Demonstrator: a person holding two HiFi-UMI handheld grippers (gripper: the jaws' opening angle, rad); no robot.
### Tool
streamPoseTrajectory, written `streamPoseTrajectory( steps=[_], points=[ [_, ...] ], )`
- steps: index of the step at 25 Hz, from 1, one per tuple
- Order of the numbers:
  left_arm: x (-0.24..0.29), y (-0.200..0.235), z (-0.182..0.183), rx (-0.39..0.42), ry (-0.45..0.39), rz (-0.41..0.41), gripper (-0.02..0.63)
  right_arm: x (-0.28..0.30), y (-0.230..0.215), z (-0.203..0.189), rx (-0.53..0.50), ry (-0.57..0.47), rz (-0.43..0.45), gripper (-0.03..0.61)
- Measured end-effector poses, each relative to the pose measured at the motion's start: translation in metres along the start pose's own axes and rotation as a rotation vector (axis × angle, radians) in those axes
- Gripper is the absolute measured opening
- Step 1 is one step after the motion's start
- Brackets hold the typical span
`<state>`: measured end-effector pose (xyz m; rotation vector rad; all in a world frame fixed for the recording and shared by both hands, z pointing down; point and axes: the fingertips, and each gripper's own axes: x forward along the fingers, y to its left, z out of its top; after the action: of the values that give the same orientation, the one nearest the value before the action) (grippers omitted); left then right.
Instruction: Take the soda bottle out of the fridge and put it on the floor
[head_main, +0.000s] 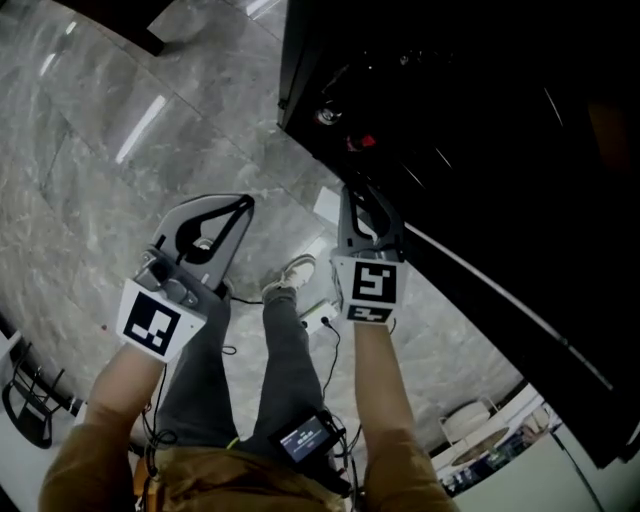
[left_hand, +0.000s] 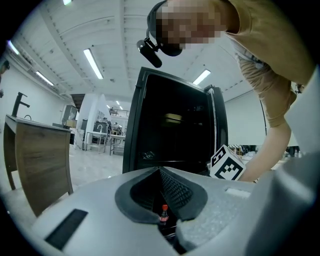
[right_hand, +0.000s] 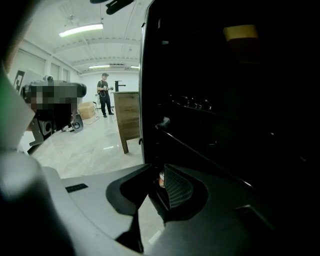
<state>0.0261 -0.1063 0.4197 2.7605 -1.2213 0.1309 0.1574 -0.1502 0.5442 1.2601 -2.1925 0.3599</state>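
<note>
The black fridge (head_main: 470, 120) stands open at the upper right of the head view, its inside very dark. A soda bottle (head_main: 360, 142) with a red cap stands low in its near edge. The left gripper view shows the same bottle (left_hand: 163, 215) small and far off beyond the jaws. My right gripper (head_main: 358, 190) reaches toward the fridge just below the bottle; its jaws (right_hand: 159, 171) stand slightly apart with nothing between them. My left gripper (head_main: 246, 204) hangs over the floor to the left, fingertips together and holding nothing.
Grey marble floor (head_main: 120, 150) spreads to the left of the fridge. The person's legs and a white shoe (head_main: 290, 274) are below the grippers, with a cable and a white box (head_main: 322, 316) by the foot. A wooden cabinet (right_hand: 129, 117) stands further back, and a person (right_hand: 105, 95) is beyond it.
</note>
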Motion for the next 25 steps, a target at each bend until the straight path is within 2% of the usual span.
streamPoseTrajectory(
  steps=[9,14,18,25],
  points=[
    [0.011,-0.008,-0.074,0.012,0.022,-0.048,-0.005,0.057,-0.022,-0.060,-0.013,-0.006,-0.064,0.116],
    [0.017,-0.011,-0.113,0.020,0.024,-0.064,-0.006,0.090,-0.038,-0.098,0.015,-0.007,-0.099,0.178],
    [0.023,-0.009,-0.143,0.019,0.028,-0.075,-0.005,0.113,-0.051,-0.112,0.049,-0.041,-0.120,0.220],
    [0.039,-0.011,-0.178,0.019,0.026,-0.104,-0.005,0.136,-0.069,-0.147,0.073,-0.026,-0.150,0.259]
  ],
)
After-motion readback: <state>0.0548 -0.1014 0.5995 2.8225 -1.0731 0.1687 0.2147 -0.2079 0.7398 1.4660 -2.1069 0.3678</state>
